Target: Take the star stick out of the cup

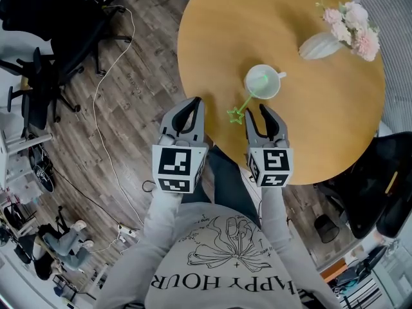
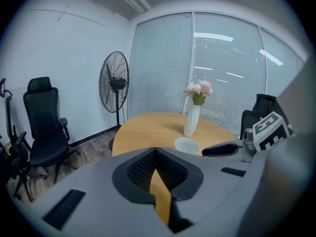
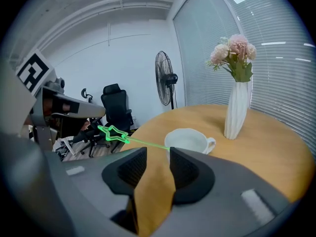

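A white cup [image 1: 262, 82] stands on the round wooden table [image 1: 322, 127], near its front edge. A thin green star stick [image 1: 236, 114] leans out of the cup toward me, its star end hanging past the table's rim. My right gripper [image 1: 256, 113] is open just right of the star. In the right gripper view the star stick [image 3: 113, 133] runs across just beyond the parted right gripper [image 3: 158, 152] tips to the cup [image 3: 187, 141], and no pad touches it. My left gripper [image 1: 192, 103] is shut and empty, left of the star, over the table edge.
A white vase [image 1: 318, 46] with pink flowers [image 1: 351, 21] stands behind the cup. Black office chairs [image 1: 58, 18] and a white cable [image 1: 103, 108] are on the wood floor to the left. A standing fan [image 2: 114, 85] is by the glass wall.
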### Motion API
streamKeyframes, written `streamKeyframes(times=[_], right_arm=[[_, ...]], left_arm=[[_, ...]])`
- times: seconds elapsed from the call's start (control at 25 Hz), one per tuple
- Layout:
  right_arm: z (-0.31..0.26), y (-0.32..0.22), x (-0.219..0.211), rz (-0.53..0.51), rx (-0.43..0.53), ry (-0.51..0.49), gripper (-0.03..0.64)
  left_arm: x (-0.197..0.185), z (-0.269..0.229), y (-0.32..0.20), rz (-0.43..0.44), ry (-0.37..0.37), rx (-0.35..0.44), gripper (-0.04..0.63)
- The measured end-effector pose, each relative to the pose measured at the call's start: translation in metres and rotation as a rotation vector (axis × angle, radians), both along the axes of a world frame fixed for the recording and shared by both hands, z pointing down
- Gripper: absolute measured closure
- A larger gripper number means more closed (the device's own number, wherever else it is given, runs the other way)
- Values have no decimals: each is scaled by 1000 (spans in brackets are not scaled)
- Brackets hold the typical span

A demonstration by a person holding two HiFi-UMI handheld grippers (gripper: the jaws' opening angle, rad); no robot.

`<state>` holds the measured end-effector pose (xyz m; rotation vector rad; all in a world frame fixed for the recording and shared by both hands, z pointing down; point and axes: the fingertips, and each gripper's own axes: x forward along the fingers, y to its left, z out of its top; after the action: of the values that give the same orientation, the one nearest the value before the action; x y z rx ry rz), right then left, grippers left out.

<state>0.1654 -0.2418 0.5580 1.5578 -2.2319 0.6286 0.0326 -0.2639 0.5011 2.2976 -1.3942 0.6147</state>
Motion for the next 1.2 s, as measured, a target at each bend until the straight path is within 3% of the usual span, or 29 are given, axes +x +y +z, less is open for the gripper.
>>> streamKeyframes(times=[0.2,1.2], right_arm=[[6,0,-4,-15,-16,5,454],[-10,-15,-31,-38,83,57,437]], left_arm=[[0,4,1,-2,3,-10,590],[-16,17,15,-14,17,-52,590]])
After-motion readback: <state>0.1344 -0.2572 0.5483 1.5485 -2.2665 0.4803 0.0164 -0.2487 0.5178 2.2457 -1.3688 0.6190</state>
